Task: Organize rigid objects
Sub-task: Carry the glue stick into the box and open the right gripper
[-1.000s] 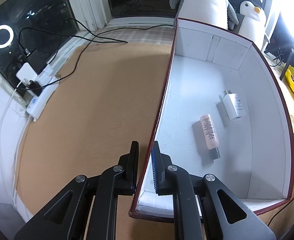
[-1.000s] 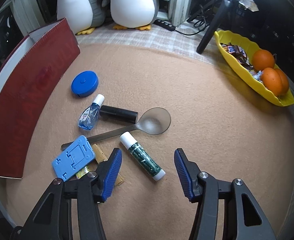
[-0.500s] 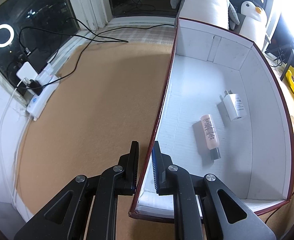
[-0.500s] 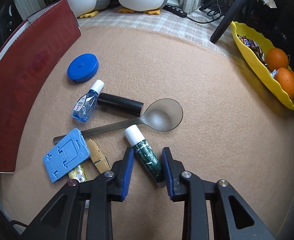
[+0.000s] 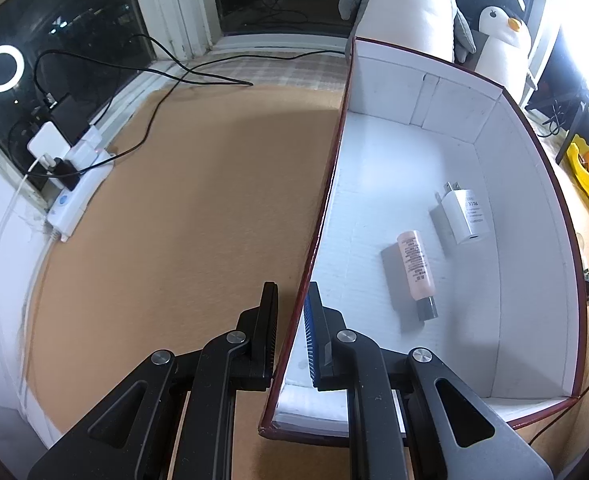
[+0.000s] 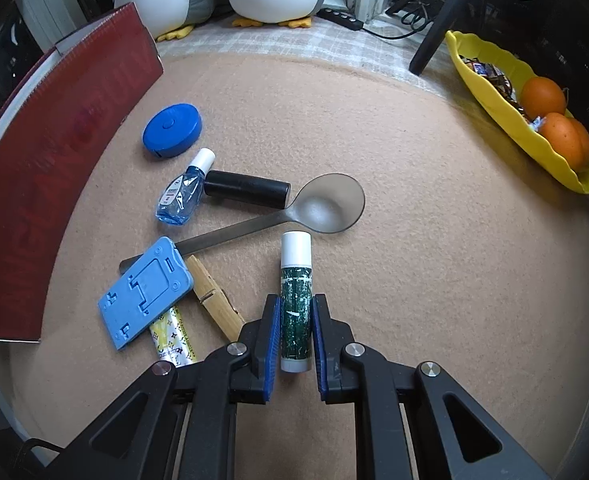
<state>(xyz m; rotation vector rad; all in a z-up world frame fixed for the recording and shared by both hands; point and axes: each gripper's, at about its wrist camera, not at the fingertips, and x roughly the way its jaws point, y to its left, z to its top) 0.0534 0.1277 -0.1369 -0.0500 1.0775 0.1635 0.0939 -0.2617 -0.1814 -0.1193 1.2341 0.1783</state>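
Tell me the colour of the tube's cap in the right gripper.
White cap on the green speckled tube, clearest in the right wrist view.

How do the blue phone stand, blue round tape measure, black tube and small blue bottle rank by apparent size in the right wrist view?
1. blue phone stand, though nearest the camera
2. blue round tape measure
3. black tube and small blue bottle: too alike to rank

No print readable. White charger and pink bottle labels too small; blue bottle label blurred.
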